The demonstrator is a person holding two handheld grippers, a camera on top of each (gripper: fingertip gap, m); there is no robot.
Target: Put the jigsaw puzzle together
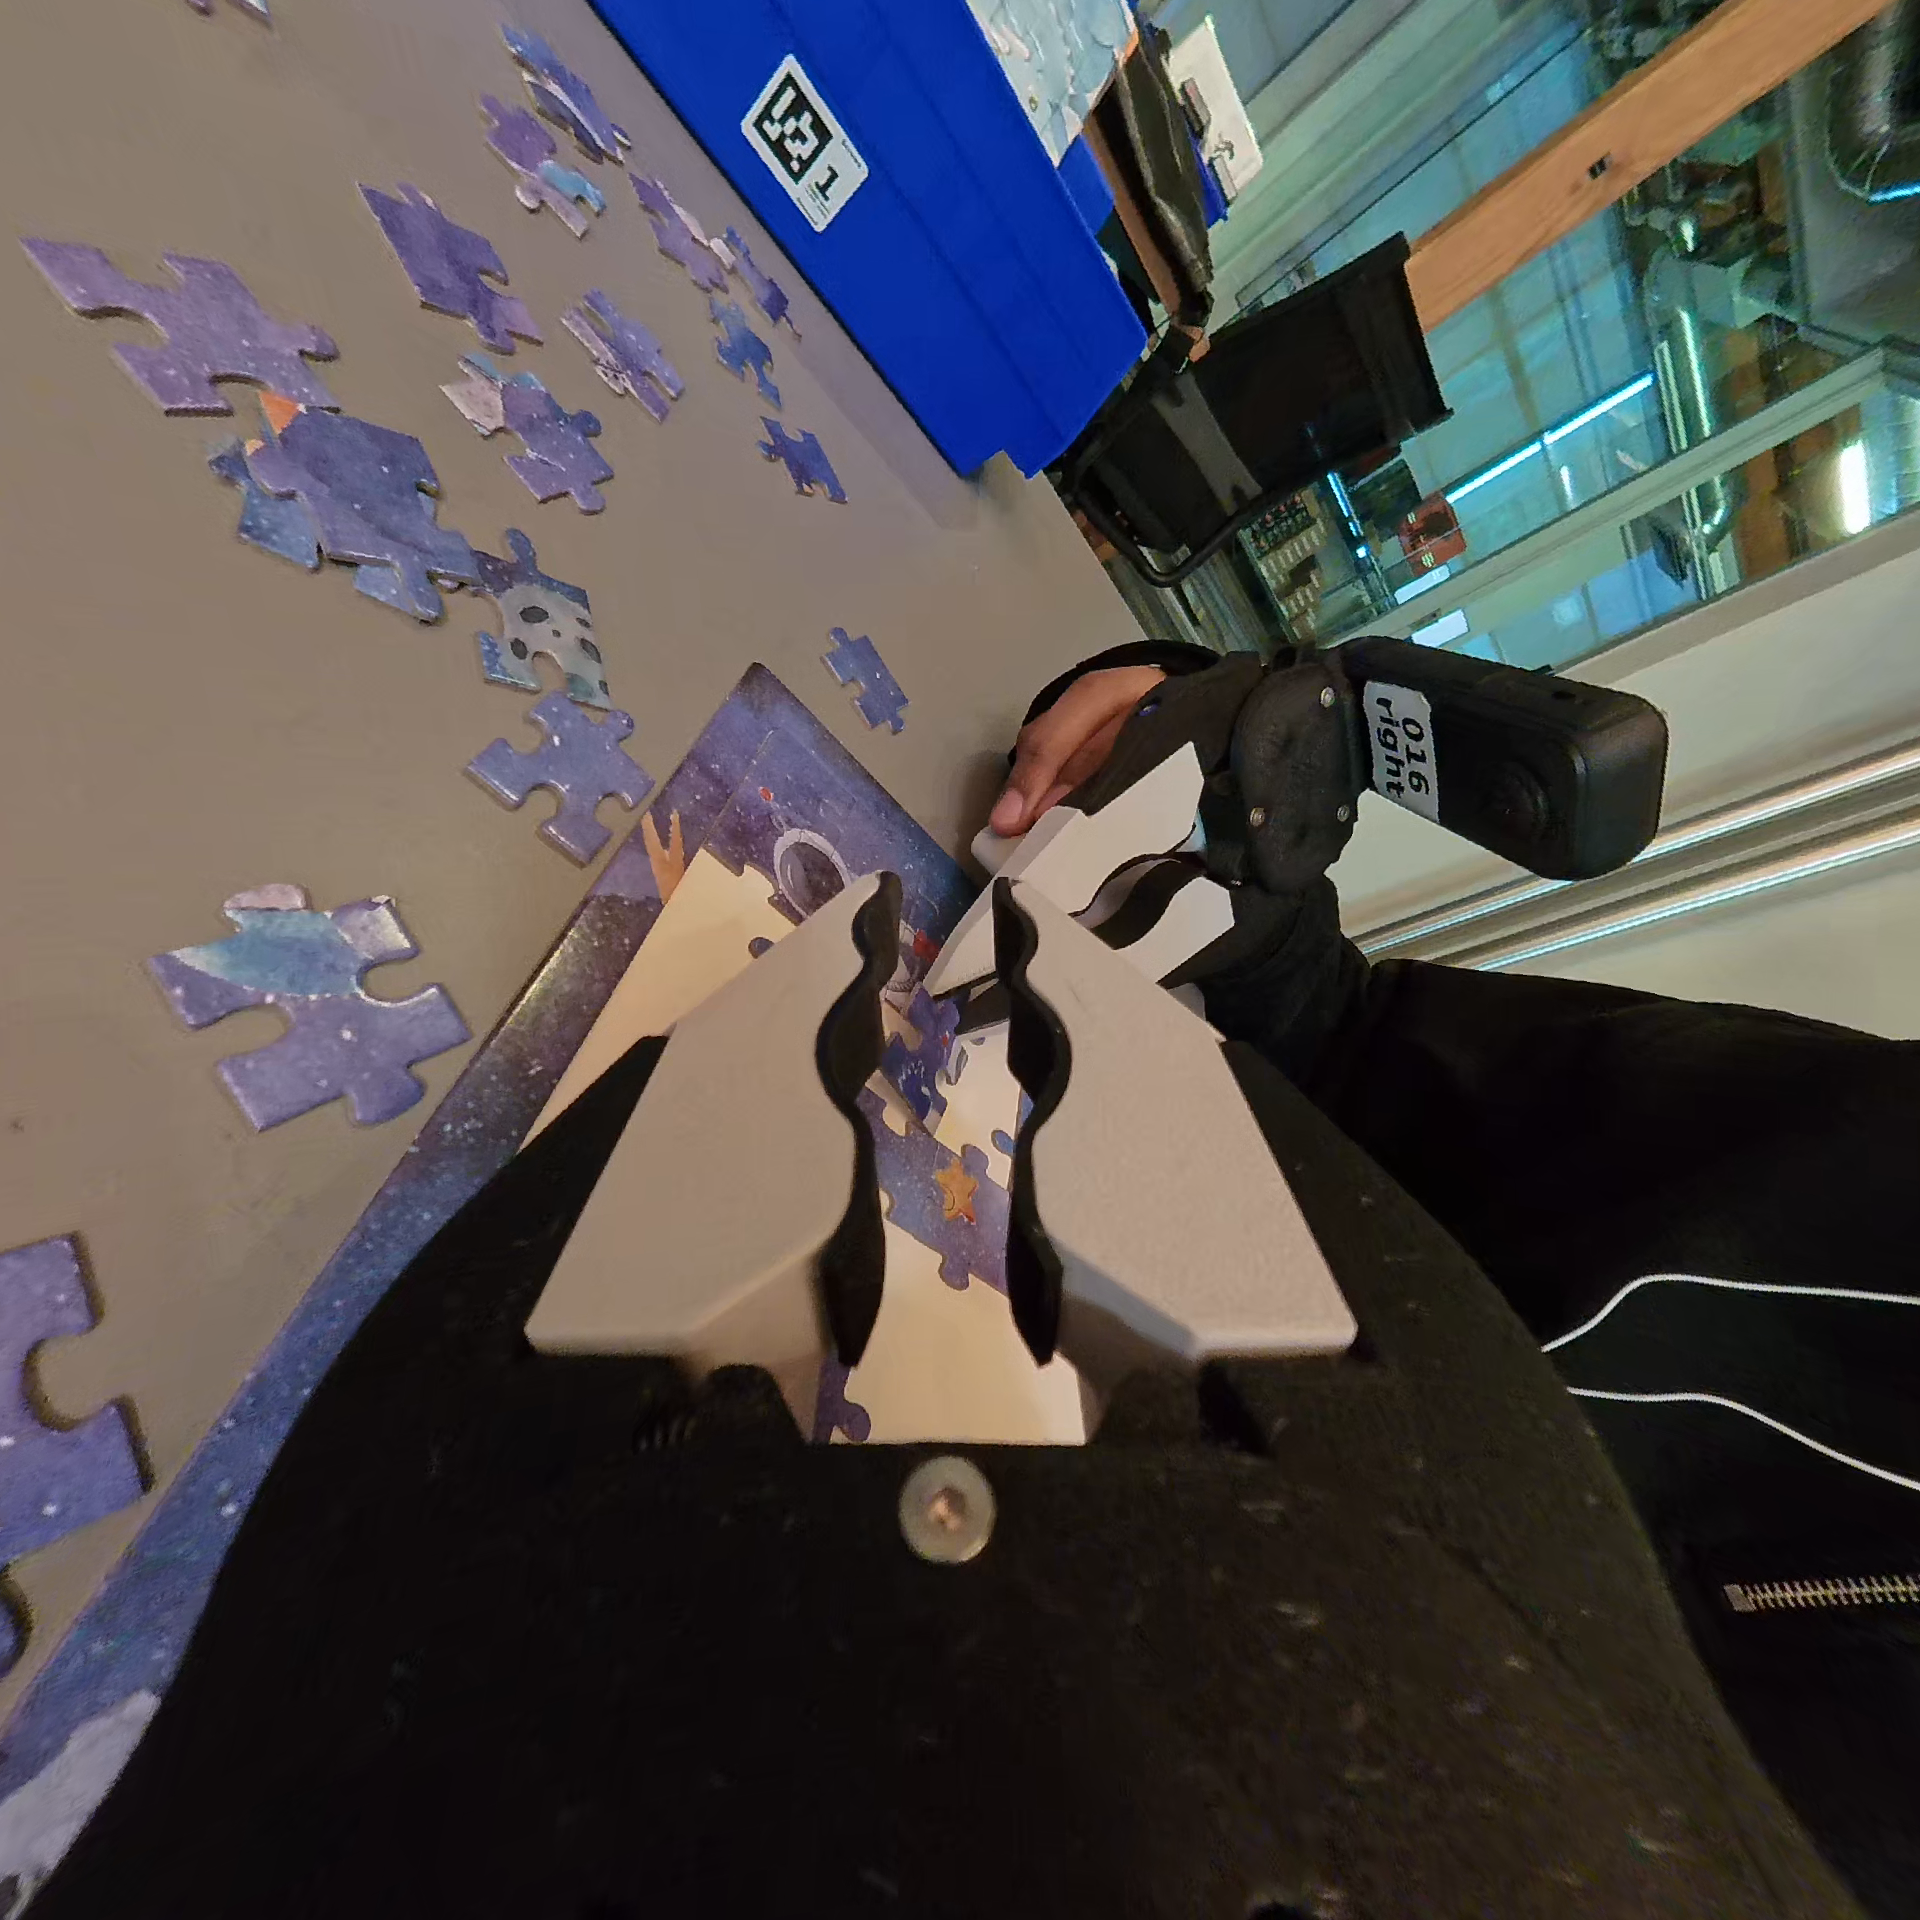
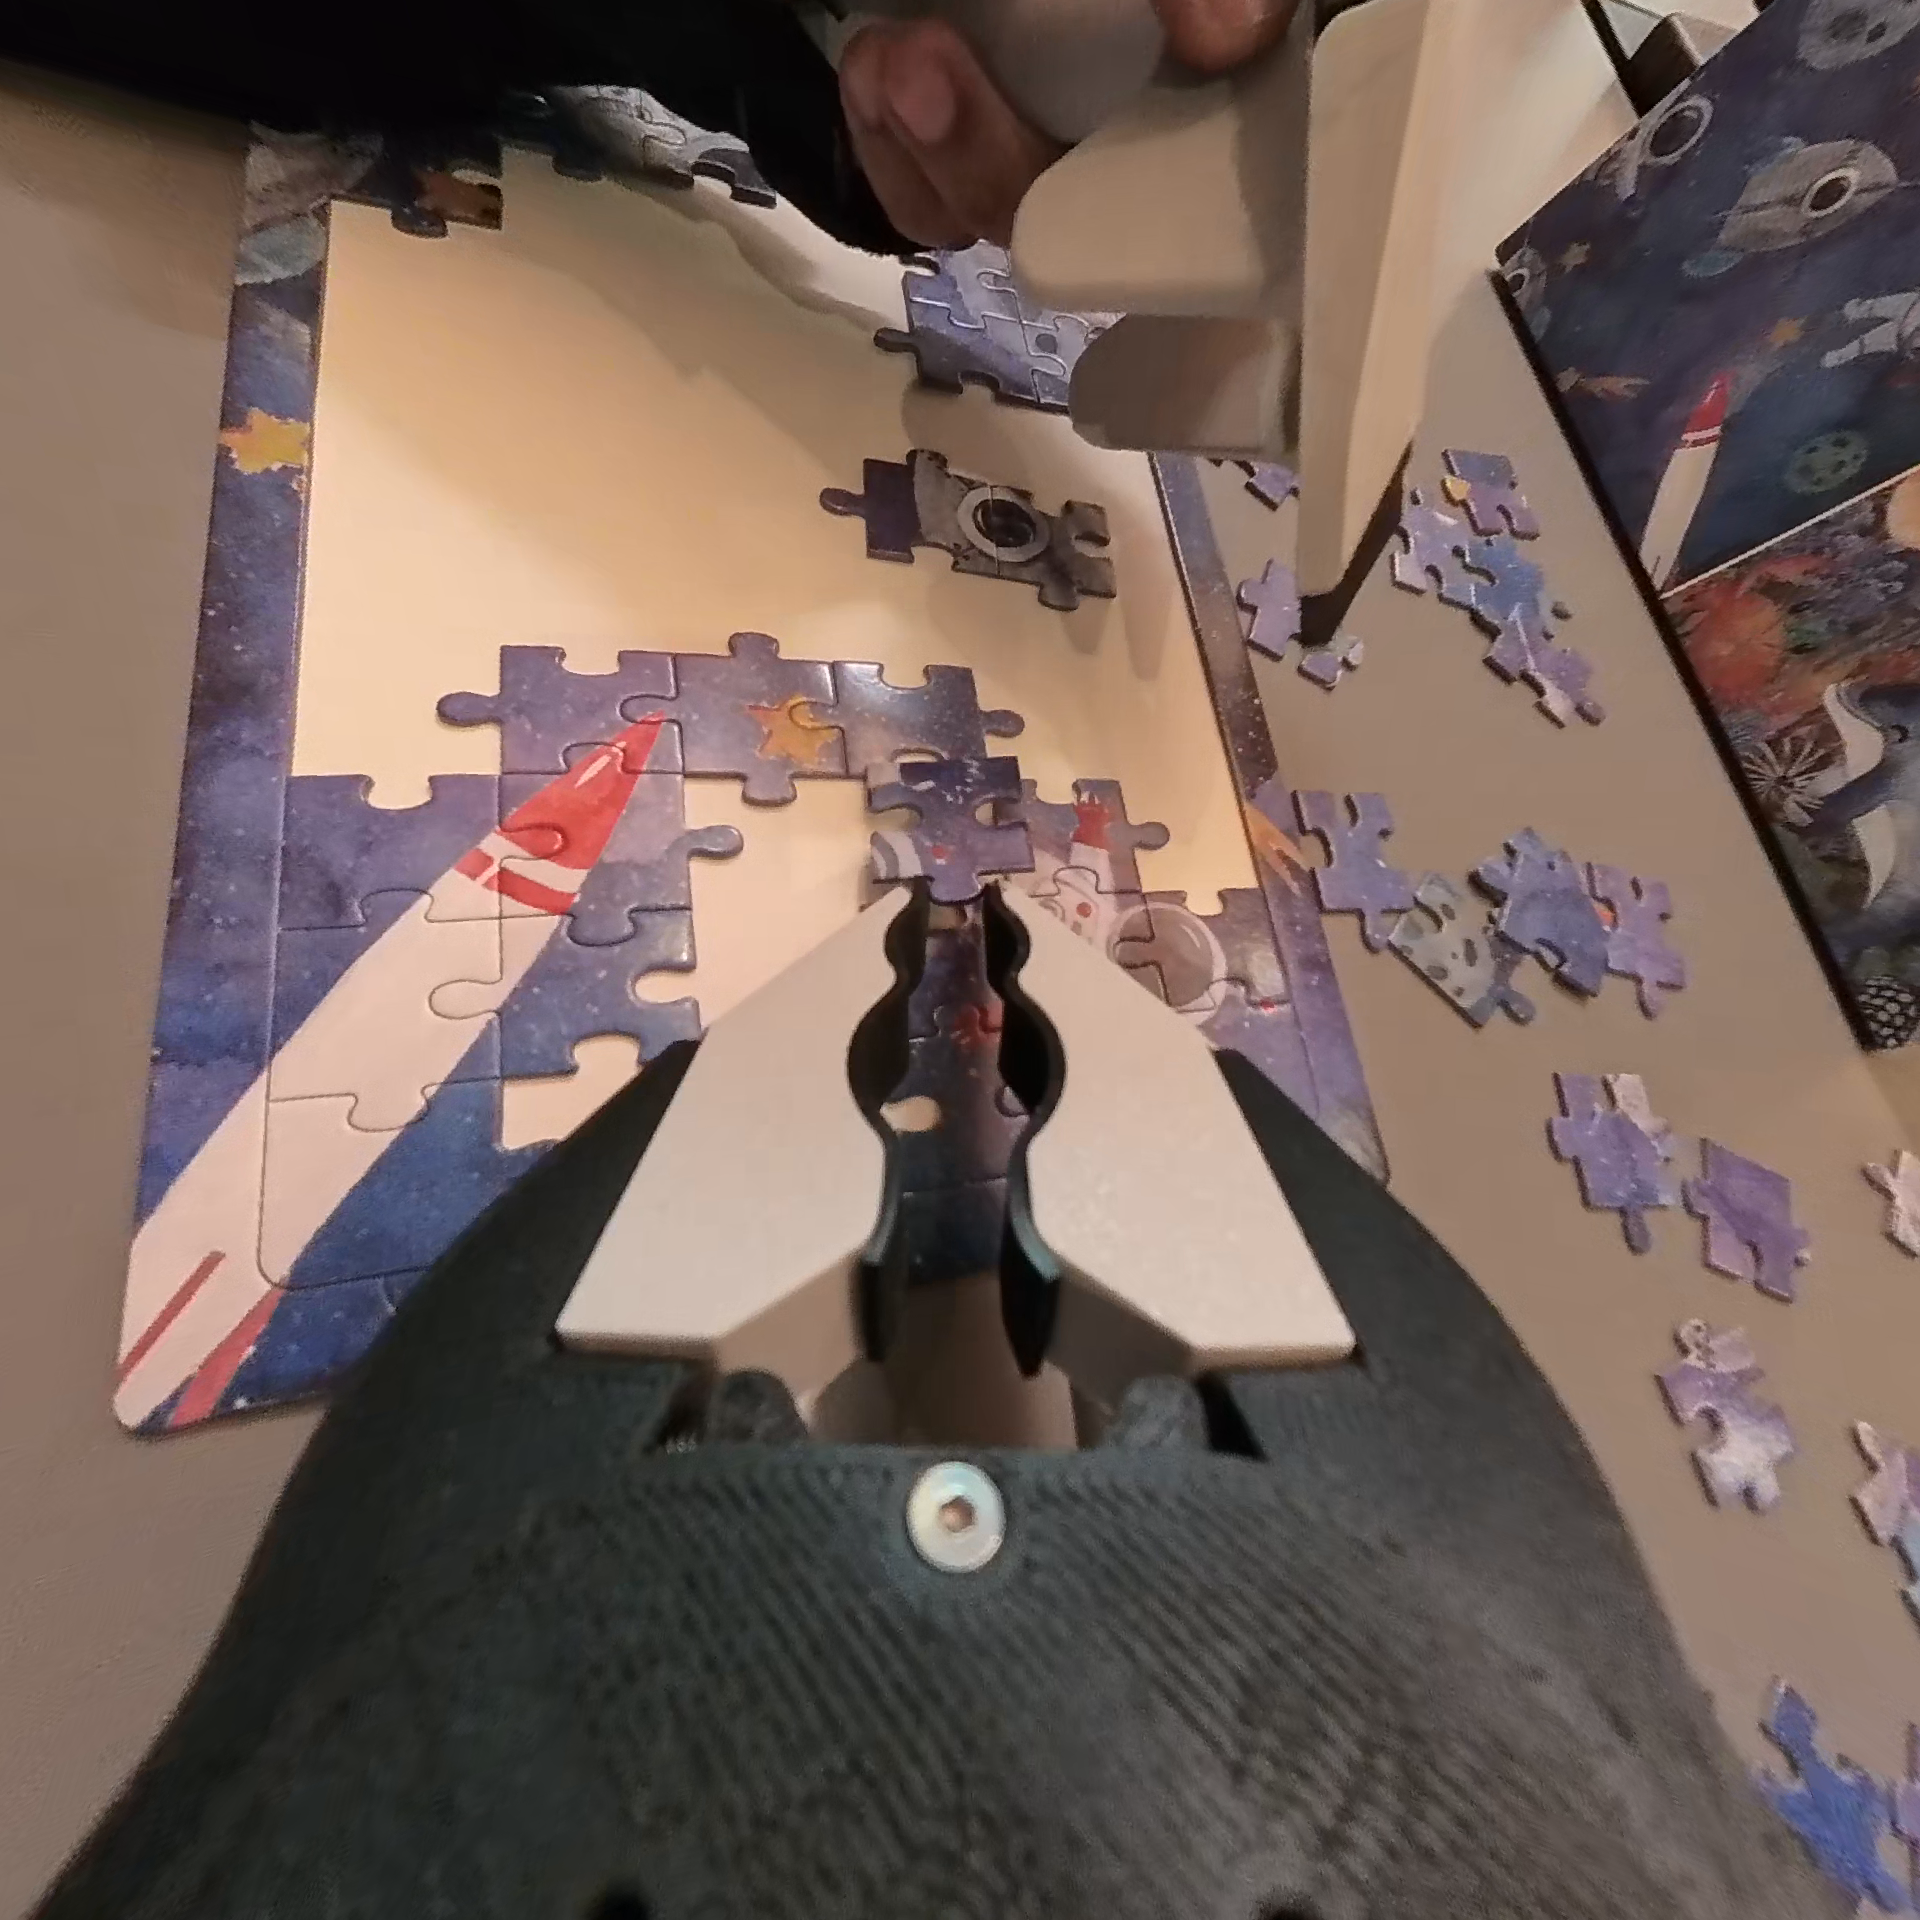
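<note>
We see the right gripper (image 2: 954, 891) at frame centre pinching a blue puzzle piece (image 2: 951, 831) over the half-filled tray (image 2: 255, 582). Farther, upper right, the left gripper (image 1: 940, 904) hangs slightly spread, holding nothing, above loose pieces (image 2: 1496, 582).

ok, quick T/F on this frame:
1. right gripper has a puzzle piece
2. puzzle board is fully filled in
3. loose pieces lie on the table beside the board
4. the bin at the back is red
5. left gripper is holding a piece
1. True. The right gripper pinches a blue puzzle piece by its tab, over the puzzle board.
2. False. Much of the board's cream base is still bare.
3. True. Loose pieces are scattered on the table.
4. False. The bin is blue.
5. False. The left gripper has a gap between its fingers with nothing in it, above the board.
</note>
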